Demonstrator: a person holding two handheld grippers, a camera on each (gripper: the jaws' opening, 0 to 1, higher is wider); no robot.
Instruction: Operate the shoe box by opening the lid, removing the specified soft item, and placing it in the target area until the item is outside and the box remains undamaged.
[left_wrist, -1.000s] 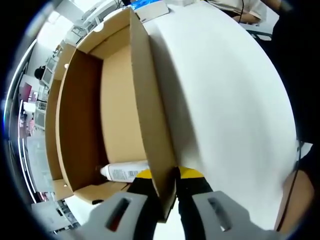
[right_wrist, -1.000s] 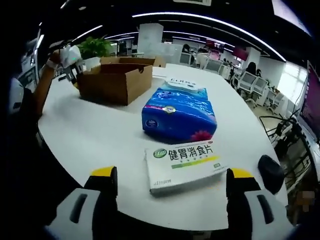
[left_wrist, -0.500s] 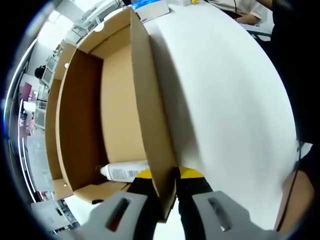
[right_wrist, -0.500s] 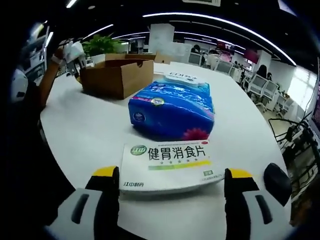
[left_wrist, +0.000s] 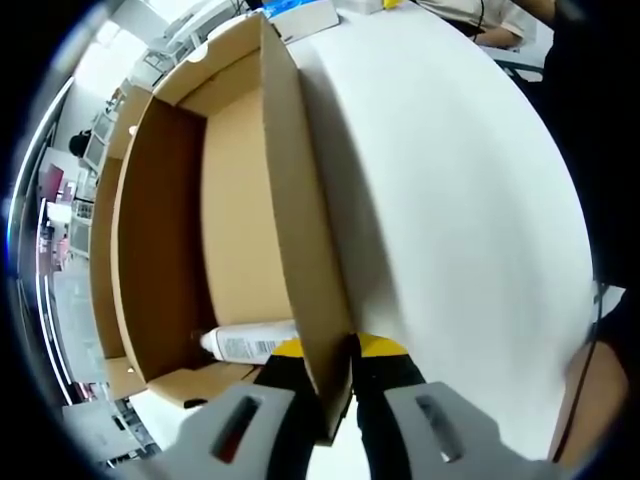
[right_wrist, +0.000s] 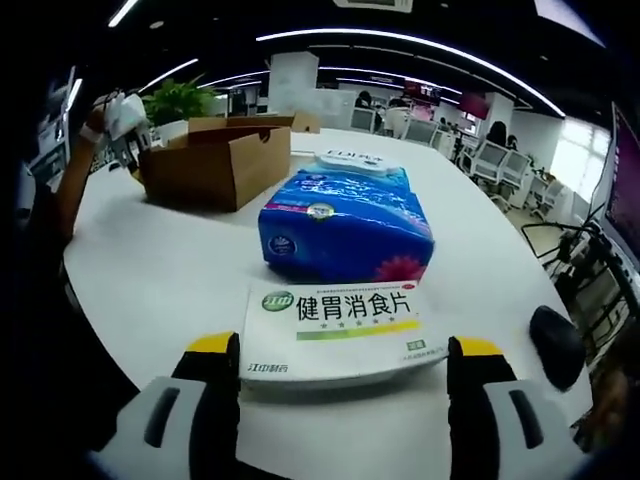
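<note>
The left gripper (left_wrist: 337, 365) is clamped on the near side wall of the open shoe box (left_wrist: 215, 215), one jaw inside the box and one outside. In the left gripper view the box interior holds a white tube-like item (left_wrist: 250, 343) lying against the near end wall; its label cannot be read. The box's long axis runs away from the left gripper along the white table (left_wrist: 470, 220).

The right gripper (right_wrist: 338, 362) has its jaws spread wide, holding nothing. Between its jaws, at the near edge of the table, lies a white medicine box (right_wrist: 335, 320) with green lettering. Just beyond it rests a blue tissue pack (right_wrist: 345, 225) (the soft item, by judgement), already outside the shoe box. The pack lies directly ahead of the right gripper, with a flat white packet (right_wrist: 352, 159) behind it. The right gripper is the nearer of the two to the pack.
</note>
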